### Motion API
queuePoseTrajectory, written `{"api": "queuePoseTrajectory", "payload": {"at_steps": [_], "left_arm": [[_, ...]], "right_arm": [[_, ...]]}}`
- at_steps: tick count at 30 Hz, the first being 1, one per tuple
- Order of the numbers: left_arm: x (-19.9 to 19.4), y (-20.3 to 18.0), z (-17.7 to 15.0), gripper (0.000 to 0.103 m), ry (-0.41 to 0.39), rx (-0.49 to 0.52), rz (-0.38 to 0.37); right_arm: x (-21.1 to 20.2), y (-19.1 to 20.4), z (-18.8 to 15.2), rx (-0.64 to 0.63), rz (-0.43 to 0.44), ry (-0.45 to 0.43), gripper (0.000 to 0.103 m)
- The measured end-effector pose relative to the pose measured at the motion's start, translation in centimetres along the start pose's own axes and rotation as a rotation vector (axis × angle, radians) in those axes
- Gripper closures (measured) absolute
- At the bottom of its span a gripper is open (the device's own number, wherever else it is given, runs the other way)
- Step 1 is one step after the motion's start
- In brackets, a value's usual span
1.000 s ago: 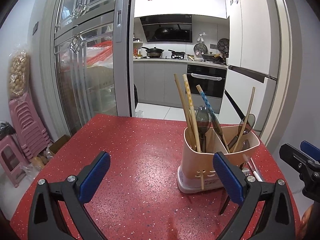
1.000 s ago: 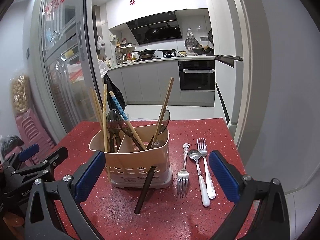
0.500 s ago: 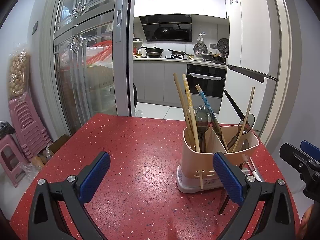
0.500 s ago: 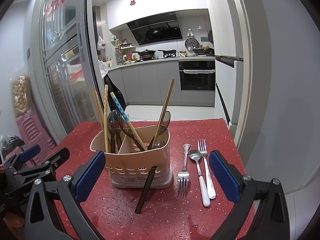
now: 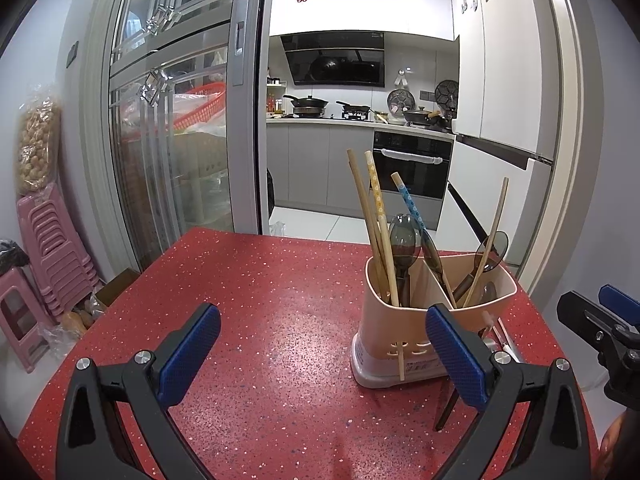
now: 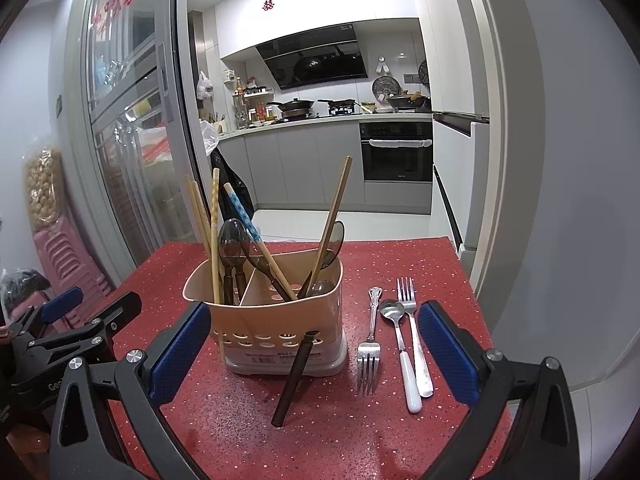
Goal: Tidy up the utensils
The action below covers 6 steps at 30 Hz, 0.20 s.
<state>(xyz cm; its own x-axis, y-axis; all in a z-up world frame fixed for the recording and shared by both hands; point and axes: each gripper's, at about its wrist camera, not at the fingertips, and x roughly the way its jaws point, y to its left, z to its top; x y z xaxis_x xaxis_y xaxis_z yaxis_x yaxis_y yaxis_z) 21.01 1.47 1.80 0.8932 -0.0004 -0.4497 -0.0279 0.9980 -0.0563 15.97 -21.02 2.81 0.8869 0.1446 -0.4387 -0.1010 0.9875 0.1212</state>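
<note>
A red speckled surface (image 6: 400, 432) carries a beige two-compartment utensil holder (image 6: 280, 320) with chopsticks (image 6: 216, 240) and dark spoons (image 6: 232, 244) standing in it. A dark-handled utensil (image 6: 294, 376) leans against the holder's front wall, its end on the surface. Just right of the holder lie three loose pieces side by side: a fork (image 6: 370, 344) with tines toward the camera, a white-handled spoon (image 6: 400, 344) and a second fork (image 6: 412, 328).

The right tool (image 6: 312, 356) hangs wide open and empty, facing the holder and loose cutlery. The left tool (image 5: 320, 352) is also wide open and empty, to the holder's left.

The step appears to be an approach before a pick. The next move likely calls for lowering the right tool over one loose piece and closing across its handle.

Compared with a second earlier, the scene is nearly unchanged; both tools have barely shifted.
</note>
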Motion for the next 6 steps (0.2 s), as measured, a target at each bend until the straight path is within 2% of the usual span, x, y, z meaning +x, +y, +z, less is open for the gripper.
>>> {"api": "queuePoseTrajectory", "payload": {"at_steps": [6], "left_arm": [[-0.05, -0.07, 0.14, 0.000, -0.001, 0.000, -0.004]], "right_arm": [[-0.06, 0.06, 0.04, 0.003, -0.001, -0.001, 0.000]]}}
